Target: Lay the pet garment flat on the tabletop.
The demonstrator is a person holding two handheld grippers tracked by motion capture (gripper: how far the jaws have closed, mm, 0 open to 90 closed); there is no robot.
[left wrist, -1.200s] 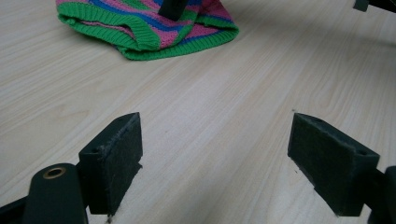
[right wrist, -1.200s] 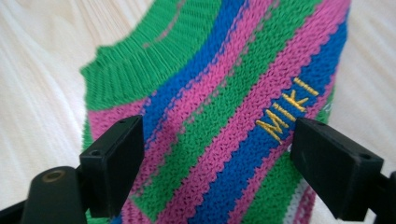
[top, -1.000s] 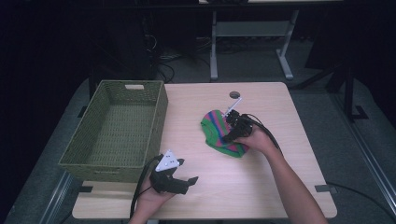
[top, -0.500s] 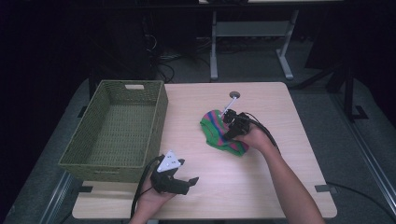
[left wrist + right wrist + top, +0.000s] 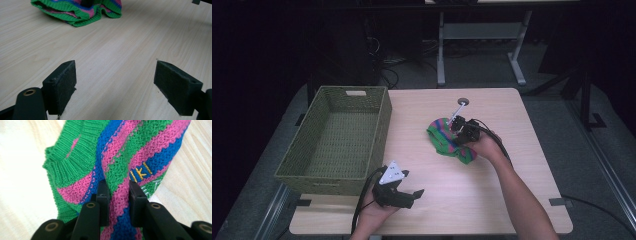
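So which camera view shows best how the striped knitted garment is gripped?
The right gripper view: the right hand-held gripper pinches a fold of the knitted garment, its stripes sharp. The high view shows the garment small and bunched; the left gripper view shows its green hem.

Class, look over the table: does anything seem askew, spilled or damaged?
Nothing spilled or damaged. The striped knit garment lies crumpled rather than flat on the table, a fold pinched in the right gripper. The wicker basket stands upright; the left gripper rests open.
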